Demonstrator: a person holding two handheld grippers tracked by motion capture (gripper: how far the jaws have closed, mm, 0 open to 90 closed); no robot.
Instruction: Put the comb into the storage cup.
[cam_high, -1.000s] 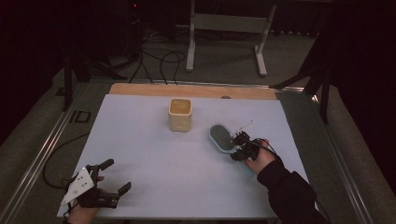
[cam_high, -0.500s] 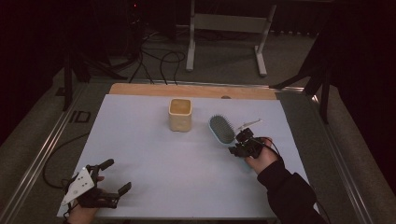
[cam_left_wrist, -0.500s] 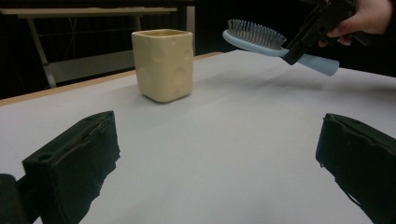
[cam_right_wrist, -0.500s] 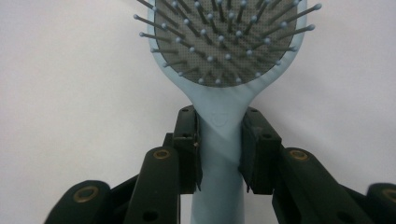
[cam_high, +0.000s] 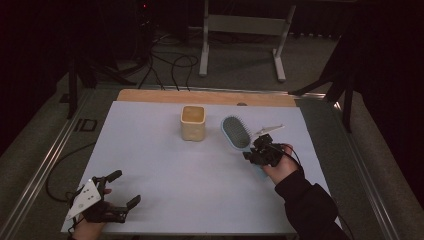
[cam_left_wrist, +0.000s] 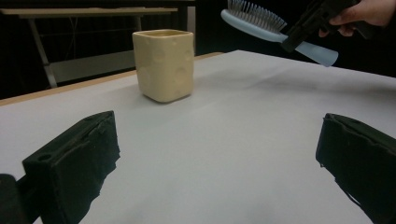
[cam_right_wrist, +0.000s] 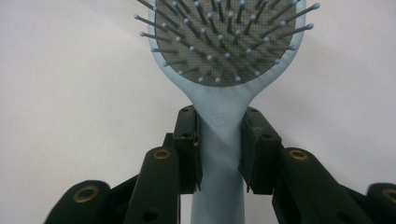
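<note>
Right gripper (cam_high: 261, 150), jaws clamped on the handle of the pale-blue oval plastic hairbrush (cam_high: 236, 132), now holds it higher above the white table (cam_high: 165, 165) than before, beside the square cream ceramic cup (cam_high: 193, 122); left gripper (cam_high: 120, 192) unmoved, jaws apart.

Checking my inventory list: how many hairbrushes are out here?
1. The light blue plastic paddle hairbrush is lifted above the white table, its handle clamped in the right gripper, right of the square cream cup.
</note>
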